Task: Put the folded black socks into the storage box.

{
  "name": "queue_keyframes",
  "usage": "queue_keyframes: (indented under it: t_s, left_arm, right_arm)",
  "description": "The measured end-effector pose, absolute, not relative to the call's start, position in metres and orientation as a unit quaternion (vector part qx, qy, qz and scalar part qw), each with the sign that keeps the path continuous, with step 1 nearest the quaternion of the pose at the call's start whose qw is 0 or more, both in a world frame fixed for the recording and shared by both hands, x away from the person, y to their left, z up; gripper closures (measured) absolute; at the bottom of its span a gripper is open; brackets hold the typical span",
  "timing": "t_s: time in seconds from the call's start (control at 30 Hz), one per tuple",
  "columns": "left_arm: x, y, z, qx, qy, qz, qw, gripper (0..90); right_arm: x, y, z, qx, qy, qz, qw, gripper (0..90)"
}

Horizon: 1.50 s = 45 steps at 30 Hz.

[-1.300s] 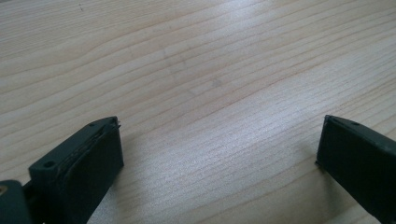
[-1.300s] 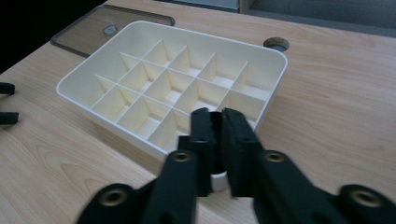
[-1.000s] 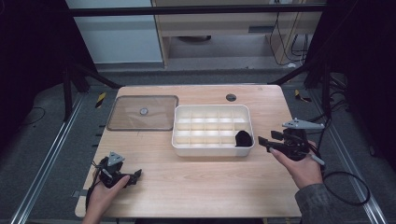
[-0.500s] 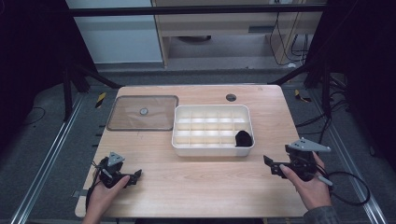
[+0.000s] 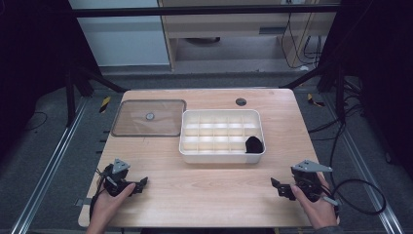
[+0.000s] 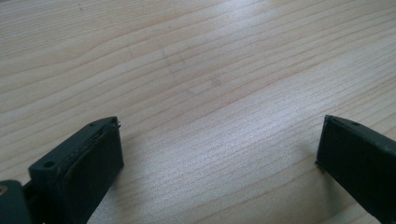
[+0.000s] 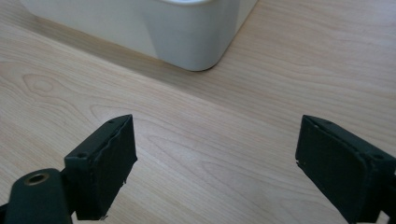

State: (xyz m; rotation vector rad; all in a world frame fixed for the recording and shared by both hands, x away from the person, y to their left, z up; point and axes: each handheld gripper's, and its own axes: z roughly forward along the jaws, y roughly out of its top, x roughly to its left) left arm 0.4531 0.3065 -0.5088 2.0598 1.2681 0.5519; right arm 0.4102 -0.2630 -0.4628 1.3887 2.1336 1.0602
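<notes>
A white compartment tray [image 5: 221, 156] stands mid-table; a black object [image 5: 253, 145] lies in its near right compartment. My right gripper [image 5: 276, 187] rests low over the table's near right part, pointing left. In the right gripper view my right gripper [image 7: 215, 144] is open above bare wood, with the tray's corner [image 7: 191, 32] ahead. Its jaws have just been opening wide, then easing in slightly, and nothing is between them. My left gripper [image 5: 141, 183] sits at the near left, pointing right. In the left gripper view my left gripper [image 6: 219, 140] is open over bare wood.
A clear flat lid [image 5: 148, 118] with a small round knob lies left of the tray. A dark round grommet [image 5: 240, 102] sits near the wooden table's [image 5: 209, 185] far edge. Cables trail off the right side by a metal frame.
My right gripper has come down and toward the near edge, from beside the tray's right end to low over the table. My left gripper has stayed put.
</notes>
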Motion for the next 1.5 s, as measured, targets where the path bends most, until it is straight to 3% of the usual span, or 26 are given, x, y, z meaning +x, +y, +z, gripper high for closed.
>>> queue_keyframes:
  t_s: [0.4, 1.5]
  left_arm:
    - [0.453, 0.307, -0.509, 0.788, 0.481, 0.21, 0.322, 0.0]
    - [0.455, 0.308, -0.508, 0.793, 0.472, 0.206, 0.324, 0.0]
  right_arm:
    - [0.423, -0.245, -0.494, 0.485, 0.77, 0.372, 0.184, 10.9]
    - [0.441, -0.229, -0.512, 0.514, 0.757, 0.343, 0.212, 6.4]
